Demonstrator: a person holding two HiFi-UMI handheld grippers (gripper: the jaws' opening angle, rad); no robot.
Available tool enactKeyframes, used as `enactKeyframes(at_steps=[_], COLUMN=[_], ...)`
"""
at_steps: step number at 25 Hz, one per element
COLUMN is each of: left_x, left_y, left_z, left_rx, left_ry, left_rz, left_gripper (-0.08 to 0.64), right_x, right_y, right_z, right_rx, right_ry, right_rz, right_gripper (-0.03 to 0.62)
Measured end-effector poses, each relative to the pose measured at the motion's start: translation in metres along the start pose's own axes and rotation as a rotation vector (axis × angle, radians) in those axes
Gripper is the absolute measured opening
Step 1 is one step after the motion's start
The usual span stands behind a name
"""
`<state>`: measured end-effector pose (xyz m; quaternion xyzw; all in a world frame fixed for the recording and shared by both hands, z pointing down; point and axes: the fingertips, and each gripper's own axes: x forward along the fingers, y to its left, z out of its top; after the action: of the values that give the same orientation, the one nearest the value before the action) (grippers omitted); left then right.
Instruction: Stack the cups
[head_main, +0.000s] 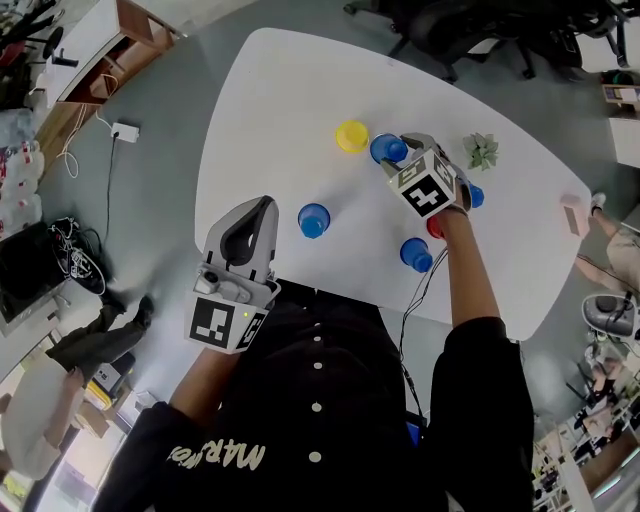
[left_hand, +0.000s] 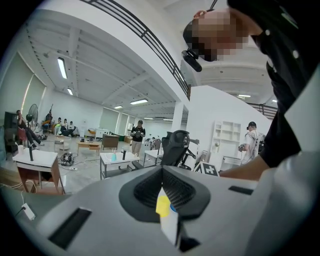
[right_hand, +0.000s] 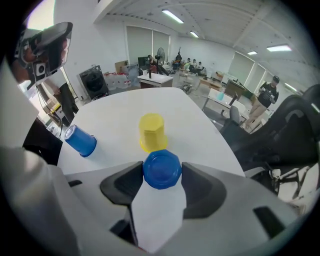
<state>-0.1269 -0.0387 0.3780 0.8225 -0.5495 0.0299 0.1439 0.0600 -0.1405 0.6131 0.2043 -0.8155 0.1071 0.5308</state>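
Several cups stand on the white table (head_main: 280, 120). A yellow cup (head_main: 351, 136) (right_hand: 152, 131) is upside down at the far middle. My right gripper (head_main: 392, 150) (right_hand: 162, 172) is shut on an upside-down blue cup (head_main: 388, 149) (right_hand: 162, 169) just right of the yellow one, with a pad pressing each side. Another blue cup (head_main: 313, 220) (right_hand: 80, 140) stands alone at the near left. Below my right hand are a blue cup (head_main: 416, 254), a red cup (head_main: 435, 228) and a further blue one (head_main: 475, 195). My left gripper (head_main: 262, 207) (left_hand: 162, 192) is shut and empty at the table's near edge.
A small potted plant (head_main: 481, 151) sits right of the held cup. A pink object (head_main: 574, 215) lies at the table's right edge. Office chairs (head_main: 470, 30) stand beyond the far edge. A power strip (head_main: 126, 131) lies on the floor at the left.
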Motion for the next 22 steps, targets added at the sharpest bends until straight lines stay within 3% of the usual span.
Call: enactKeyframes(at_steps=[16,19,22], left_x=[0.006,0.005,0.004], left_y=[0.006,0.007,0.007], left_z=[-0.003,-0.001,0.002], left_rx=[-0.010,-0.008,-0.004], left_ry=[0.014,0.012,0.007], left_rz=[0.009,0.011,0.008], left_gripper=[0.011,0.011,0.011], right_x=[0.012,0.012,0.006], right_y=[-0.005,-0.002,0.001], right_z=[0.004,0.004,0.005], right_rx=[0.012,0.026,0.039], right_ry=[-0.012,-0.016,-0.030], right_rz=[0.005,0.015,0.020], right_gripper=[0.250,0.310,0.324])
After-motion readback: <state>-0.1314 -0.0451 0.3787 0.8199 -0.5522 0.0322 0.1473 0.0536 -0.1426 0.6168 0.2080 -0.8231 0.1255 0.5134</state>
